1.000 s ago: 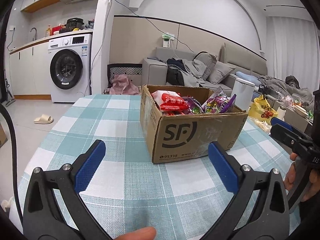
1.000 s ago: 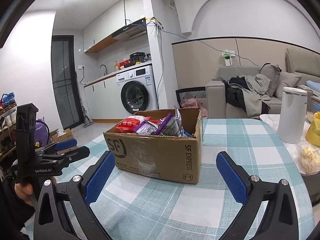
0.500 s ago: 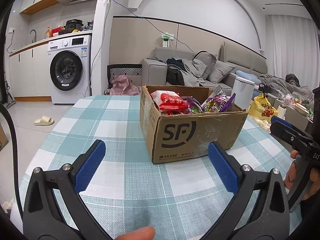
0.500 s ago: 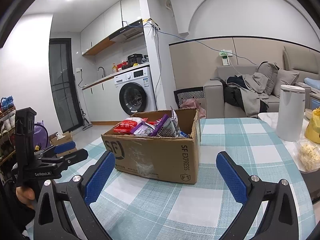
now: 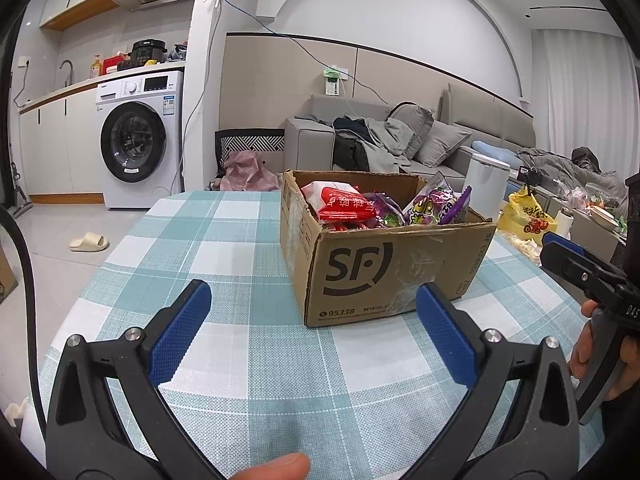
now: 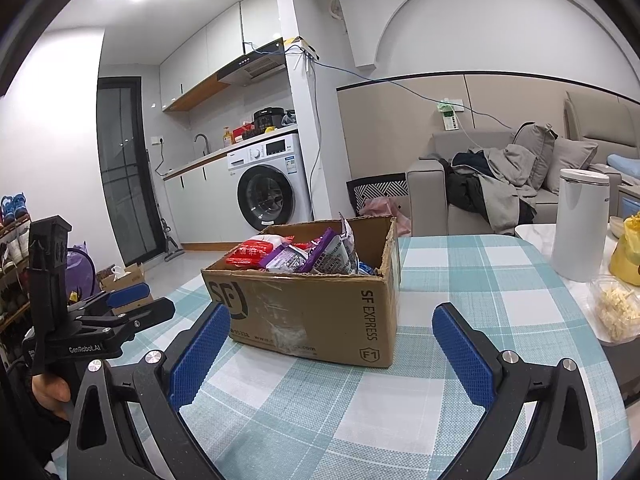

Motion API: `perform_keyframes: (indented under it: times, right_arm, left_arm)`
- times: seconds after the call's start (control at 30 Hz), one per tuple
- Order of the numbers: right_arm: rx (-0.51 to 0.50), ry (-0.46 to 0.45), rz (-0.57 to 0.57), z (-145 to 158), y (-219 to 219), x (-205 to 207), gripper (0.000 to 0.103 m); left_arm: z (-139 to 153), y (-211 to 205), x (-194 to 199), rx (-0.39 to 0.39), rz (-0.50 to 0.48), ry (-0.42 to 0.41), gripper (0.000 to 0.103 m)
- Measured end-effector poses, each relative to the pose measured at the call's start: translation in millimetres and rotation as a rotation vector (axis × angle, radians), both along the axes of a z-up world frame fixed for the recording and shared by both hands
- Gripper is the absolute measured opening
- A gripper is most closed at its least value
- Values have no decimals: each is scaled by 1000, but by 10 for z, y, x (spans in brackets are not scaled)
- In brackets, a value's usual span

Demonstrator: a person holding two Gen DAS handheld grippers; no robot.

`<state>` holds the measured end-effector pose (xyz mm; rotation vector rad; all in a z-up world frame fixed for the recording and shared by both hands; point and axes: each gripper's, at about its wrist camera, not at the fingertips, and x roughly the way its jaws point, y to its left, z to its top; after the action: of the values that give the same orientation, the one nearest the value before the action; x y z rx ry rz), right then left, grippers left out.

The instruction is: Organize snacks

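Cardboard box (image 5: 384, 264) sits mid-table on the checked cloth (image 5: 240, 240), flaps up, packed with snacks: red packet (image 5: 340, 204), purple packets (image 5: 436, 206). Left gripper (image 5: 312, 328) low over the cloth, just short of the box, jaws wide apart, nothing between them. Right gripper (image 6: 332, 344) likewise spread and empty, facing the box's near corner. White canister (image 6: 580, 224) stands off to the right.
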<state>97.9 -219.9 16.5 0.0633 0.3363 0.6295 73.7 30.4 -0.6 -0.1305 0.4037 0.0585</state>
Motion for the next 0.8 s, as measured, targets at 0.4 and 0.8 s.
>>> perform_keyframes:
  times: [0.4, 0.8]
  right_arm:
    - [-2, -1, -2, -4, -5, -5, 103]
    - [-3, -1, -2, -5, 3, -6, 103]
  left_arm:
    - [1, -4, -19, 0, 0, 0, 102]
    - [0, -8, -17, -1, 0, 0, 102]
